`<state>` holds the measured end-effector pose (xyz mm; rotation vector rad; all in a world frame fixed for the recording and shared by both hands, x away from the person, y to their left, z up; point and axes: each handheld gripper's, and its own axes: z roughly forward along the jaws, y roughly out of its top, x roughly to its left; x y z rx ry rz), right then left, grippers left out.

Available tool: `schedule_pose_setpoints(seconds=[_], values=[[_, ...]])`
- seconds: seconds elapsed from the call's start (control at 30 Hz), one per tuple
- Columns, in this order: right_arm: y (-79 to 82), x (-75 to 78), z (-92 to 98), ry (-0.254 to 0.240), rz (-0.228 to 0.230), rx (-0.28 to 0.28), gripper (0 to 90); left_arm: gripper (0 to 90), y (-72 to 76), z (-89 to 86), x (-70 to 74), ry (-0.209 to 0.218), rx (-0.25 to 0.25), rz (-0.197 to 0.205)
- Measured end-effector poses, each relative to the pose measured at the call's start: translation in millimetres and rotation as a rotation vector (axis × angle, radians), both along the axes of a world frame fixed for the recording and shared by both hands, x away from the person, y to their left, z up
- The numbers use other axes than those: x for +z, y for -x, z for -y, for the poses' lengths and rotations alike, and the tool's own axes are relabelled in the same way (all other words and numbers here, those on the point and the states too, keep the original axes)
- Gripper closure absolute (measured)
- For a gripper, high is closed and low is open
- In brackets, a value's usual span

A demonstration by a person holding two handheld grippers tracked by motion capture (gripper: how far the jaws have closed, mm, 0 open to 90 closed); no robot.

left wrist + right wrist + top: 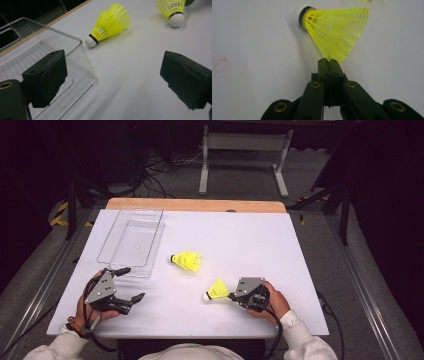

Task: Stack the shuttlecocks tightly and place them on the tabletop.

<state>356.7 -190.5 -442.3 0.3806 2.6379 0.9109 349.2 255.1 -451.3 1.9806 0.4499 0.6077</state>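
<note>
Right claw level, pinching shuttlecock

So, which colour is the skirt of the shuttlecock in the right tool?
Bright yellow skirt, with a white cork tip; the right gripper view shows it best.

On the table, the tray lies far left; one shuttlecock sits just right of it, another shuttlecock nearer, right.

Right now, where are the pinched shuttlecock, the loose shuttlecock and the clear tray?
pinched shuttlecock (337, 30), right gripper view, yellow skirt
loose shuttlecock (188, 260), high view, skirt
clear tray (131, 242), high view, bare floor
</note>
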Motion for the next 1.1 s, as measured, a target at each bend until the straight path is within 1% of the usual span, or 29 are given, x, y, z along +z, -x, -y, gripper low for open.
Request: schedule_pose_setpoints(seconds=[0.03, 0.13, 0.27, 0.57, 0.63, 0.8, 0.87, 1.1], values=[[-0.2, 1.0, 1.0, -0.012, 0.002, -0.004, 90.0, 8.2, 0.0, 0.1, 0.0, 0.001, 0.000, 0.000], [0.0, 0.9, 0.9, -0.011, 0.003, -0.004, 90.0, 8.2, 0.1, 0.1, 0.1, 0.000, 0.001, 0.001], [0.1, 1.1, 0.5, -0.022, 0.002, -0.003, 90.0, 8.2, 0.1, 0.0, 0.2, 0.000, 0.001, 0.000], [1.1, 2.3, 0.5, -0.032, 0.013, -0.005, 90.0, 8.3, 0.1, -0.9, 0.9, 0.009, 0.003, 0.001], [0.8, 2.7, 0.3, -0.038, 0.012, -0.013, 90.0, 8.3, 0.2, -1.2, 1.3, 0.008, 0.005, 0.004], [1.2, 3.7, 0.8, -0.049, 0.024, -0.013, 90.0, 8.3, 0.3, -1.0, 1.3, 0.009, 0.004, 0.003], [1.6, 4.1, 0.3, -0.062, 0.028, -0.019, 90.0, 8.3, 0.2, -1.1, 1.4, 0.007, 0.005, 0.003], [1.6, 4.2, 0.2, -0.081, 0.034, -0.025, 90.0, 8.3, 0.3, -2.7, 2.1, 0.011, 0.007, 0.006]])
